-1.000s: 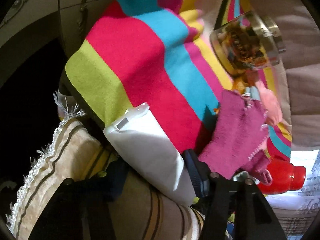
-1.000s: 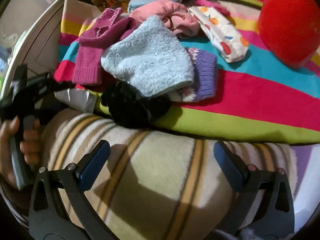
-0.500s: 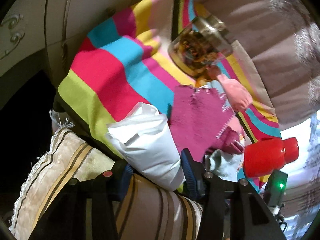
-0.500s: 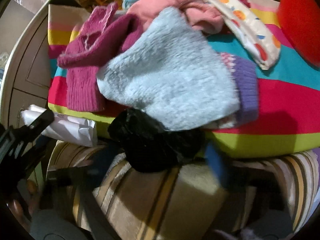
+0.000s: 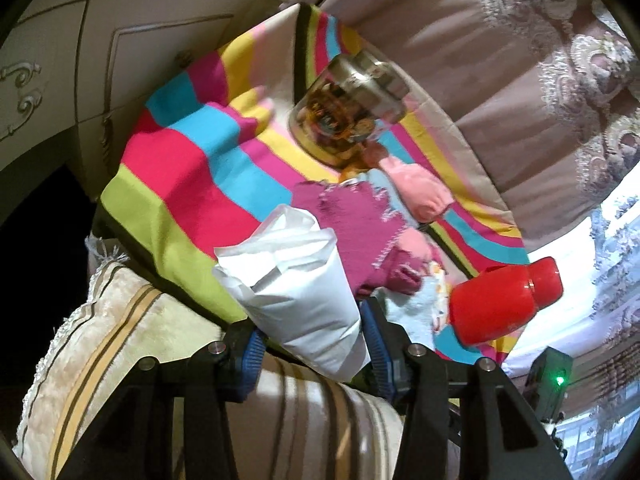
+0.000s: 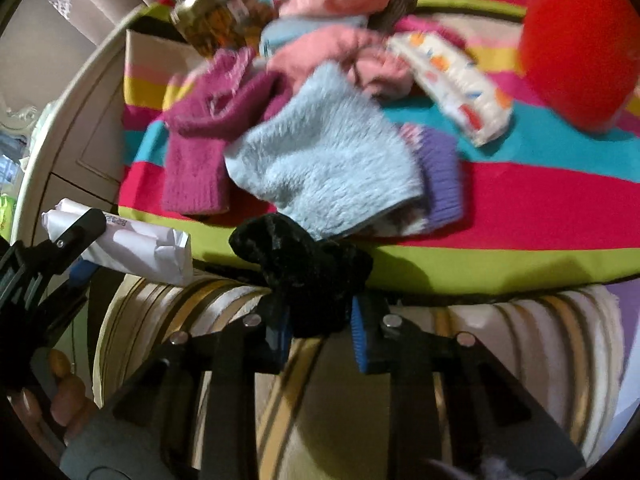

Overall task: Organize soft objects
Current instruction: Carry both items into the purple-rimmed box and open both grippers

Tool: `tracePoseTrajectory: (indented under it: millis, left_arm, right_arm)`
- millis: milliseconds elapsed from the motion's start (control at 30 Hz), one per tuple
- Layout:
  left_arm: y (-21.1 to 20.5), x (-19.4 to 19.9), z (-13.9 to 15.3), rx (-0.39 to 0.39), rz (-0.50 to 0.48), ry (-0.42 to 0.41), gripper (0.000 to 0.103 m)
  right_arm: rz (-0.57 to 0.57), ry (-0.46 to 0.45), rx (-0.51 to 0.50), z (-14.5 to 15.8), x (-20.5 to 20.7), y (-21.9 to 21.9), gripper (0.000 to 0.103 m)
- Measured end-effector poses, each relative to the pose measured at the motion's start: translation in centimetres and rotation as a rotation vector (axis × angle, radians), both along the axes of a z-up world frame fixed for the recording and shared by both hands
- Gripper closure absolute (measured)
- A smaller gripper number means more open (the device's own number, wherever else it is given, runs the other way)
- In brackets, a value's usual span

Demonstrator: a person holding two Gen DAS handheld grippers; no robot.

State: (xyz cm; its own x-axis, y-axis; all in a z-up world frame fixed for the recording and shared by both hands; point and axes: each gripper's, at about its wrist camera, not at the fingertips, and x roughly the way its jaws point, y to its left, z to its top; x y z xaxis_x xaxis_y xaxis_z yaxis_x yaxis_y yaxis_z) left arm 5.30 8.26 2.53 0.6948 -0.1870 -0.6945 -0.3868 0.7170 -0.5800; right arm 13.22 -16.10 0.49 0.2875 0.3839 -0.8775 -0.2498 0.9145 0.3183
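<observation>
My left gripper (image 5: 312,354) is shut on a white plastic bag (image 5: 292,284), held at the near edge of the striped cloth (image 5: 188,168); the bag also shows in the right wrist view (image 6: 136,244). My right gripper (image 6: 320,336) is shut on a black fuzzy sock (image 6: 304,264) at the cloth's green edge. Behind it lies a pile of soft things: a light blue fuzzy sock (image 6: 324,168), a magenta knit sock (image 6: 204,148), a purple-cuffed sock (image 6: 440,176), pink socks (image 6: 340,48) and a white patterned sock (image 6: 456,80).
A glass jar with a metal lid (image 5: 348,120) lies on the cloth behind the pile. A red plastic bottle (image 5: 504,300) stands at the right. A striped beige cushion (image 6: 400,360) is under both grippers. A cream cabinet (image 5: 80,60) is at the left, curtains (image 5: 520,80) behind.
My right gripper moved forward and closed on the black sock. My left gripper, still holding the white bag, tilted and drew back a little, so more of the pile shows.
</observation>
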Motion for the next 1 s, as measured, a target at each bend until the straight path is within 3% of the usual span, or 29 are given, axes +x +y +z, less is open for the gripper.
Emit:
tracePoseTrajectory:
  millis: [200,400,700,867,1000]
  left_arm:
    - [-2.3,0.2,1.7,-0.013,-0.07,-0.055,0.056]
    - [-7.7,1.1,3.4,-0.022,-0.212,-0.091,0.056]
    - [-21.4,3.2,4.2,-0.024,-0.558,-0.087,0.056]
    - [-29.3,3.7,4.0,0.014,-0.738,-0.063,0.056]
    - [-34.5,3.6,3.4,0.058,-0.861,-0.042,0.056]
  right_arm:
    - [-0.051,-0.133,0.001,3.1,-2.8,-4.0,0.075]
    - [-0.122,-0.2,-0.014,2.9,-3.4,-6.5,0.075]
    - [-0.354,-0.255,-0.108,4.2,-7.5,-18.7,0.075]
    - [-0.474,-0.242,-0.212,3.1,-9.7,-24.7,0.075]
    - [-0.561,-0.208,-0.239,1.8,-11.3,-28.9,0.075]
